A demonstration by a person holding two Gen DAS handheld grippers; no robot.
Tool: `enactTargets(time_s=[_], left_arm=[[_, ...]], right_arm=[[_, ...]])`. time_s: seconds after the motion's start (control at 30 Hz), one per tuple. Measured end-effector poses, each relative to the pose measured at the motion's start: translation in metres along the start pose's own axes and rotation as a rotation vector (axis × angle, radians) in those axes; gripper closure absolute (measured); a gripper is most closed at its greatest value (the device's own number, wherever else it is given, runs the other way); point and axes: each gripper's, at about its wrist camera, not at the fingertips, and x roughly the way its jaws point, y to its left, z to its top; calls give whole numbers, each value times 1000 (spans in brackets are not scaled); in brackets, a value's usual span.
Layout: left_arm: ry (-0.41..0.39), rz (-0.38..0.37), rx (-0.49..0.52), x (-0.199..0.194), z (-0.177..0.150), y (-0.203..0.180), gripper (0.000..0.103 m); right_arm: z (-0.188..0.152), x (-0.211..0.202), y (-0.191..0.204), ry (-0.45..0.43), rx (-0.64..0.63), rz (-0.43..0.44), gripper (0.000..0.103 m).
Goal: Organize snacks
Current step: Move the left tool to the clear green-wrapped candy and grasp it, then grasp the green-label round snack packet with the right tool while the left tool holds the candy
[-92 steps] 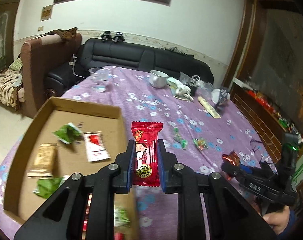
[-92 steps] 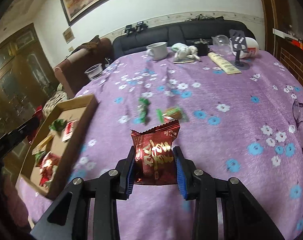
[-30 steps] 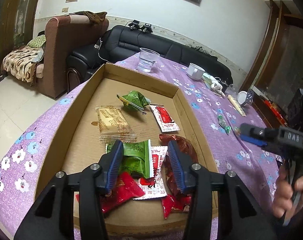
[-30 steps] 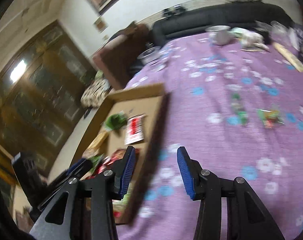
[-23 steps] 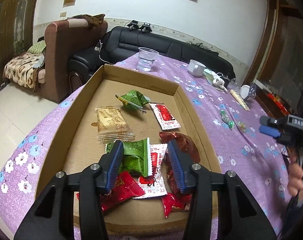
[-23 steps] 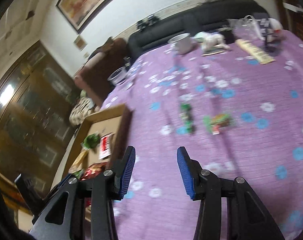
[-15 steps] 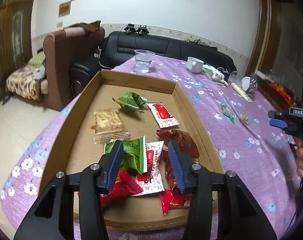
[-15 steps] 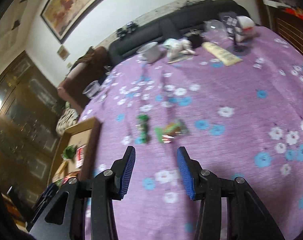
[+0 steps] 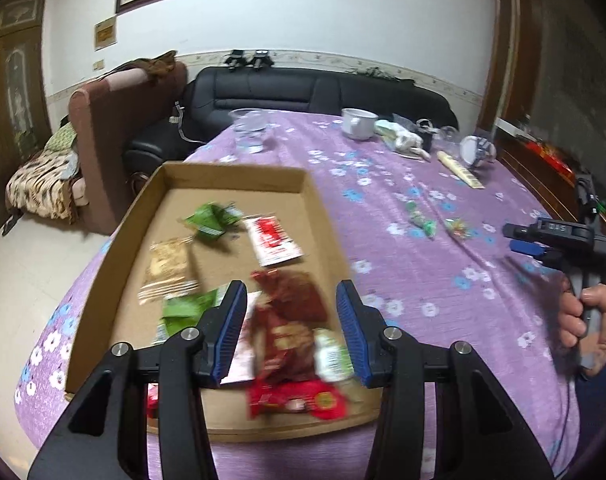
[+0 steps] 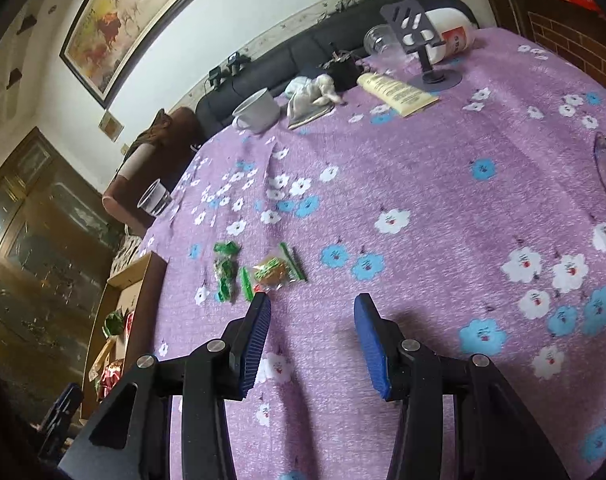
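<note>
The left gripper (image 9: 291, 326) hangs over the near end of the cardboard tray (image 9: 239, 171), its blue pads parted and nothing pinched between them; the packets showing in the gap lie below on the tray floor. That tray sits at the table's near left edge, on the purple flowered cloth (image 10: 443, 184), and holds most of the snacks: a crumpled dark red foil packet (image 9: 293, 312) close to the near wall, a bright red wrapper (image 9: 299, 398) against that wall, a green packet (image 9: 185, 310) just left of the dark red one, a clear-wrapped tan cracker (image 9: 169, 268) toward the left wall, another green packet (image 9: 211, 220) further in, and a flat red-and-white sachet (image 9: 273, 240) beside it. Motion blur softens the printing on them. The right gripper (image 10: 309, 340) is out over the open cloth, jaws likewise apart and empty, gripped by a hand (image 9: 591, 320) at the table's right side. Two small snacks lie loose on the cloth mid-table, just beyond its left pad: a green candy (image 10: 226, 270) in a twisted wrapper, and beside it, not quite touching, a clear-wrapped orange-and-green sweet (image 10: 273, 271). A white cup (image 10: 259, 110) and a clear plastic cup (image 10: 154, 198) stand toward the far edge.
</note>
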Motion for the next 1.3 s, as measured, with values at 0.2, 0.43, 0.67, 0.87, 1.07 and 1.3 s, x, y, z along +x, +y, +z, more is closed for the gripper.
enactTargets(time_s=[0.2, 0.43, 0.67, 0.87, 1.07, 1.3], left_arm=[[93, -108, -10, 17, 24, -44, 58], [232, -178, -54, 71, 62, -95, 58], [297, -128, -46, 136, 89, -130, 60], [363, -92, -69, 186, 95, -138, 66], [404, -79, -70, 220, 93, -144, 79], [393, -64, -48, 202, 75, -143, 86]], right_arm=[[0, -1, -13, 13, 65, 26, 63], [0, -7, -13, -12, 70, 37, 62], [-2, -8, -10, -14, 66, 51, 61], [-2, -8, -7, -6, 65, 69, 61], [-2, -6, -9, 5, 76, 88, 61], [0, -3, -15, 14, 86, 84, 61]])
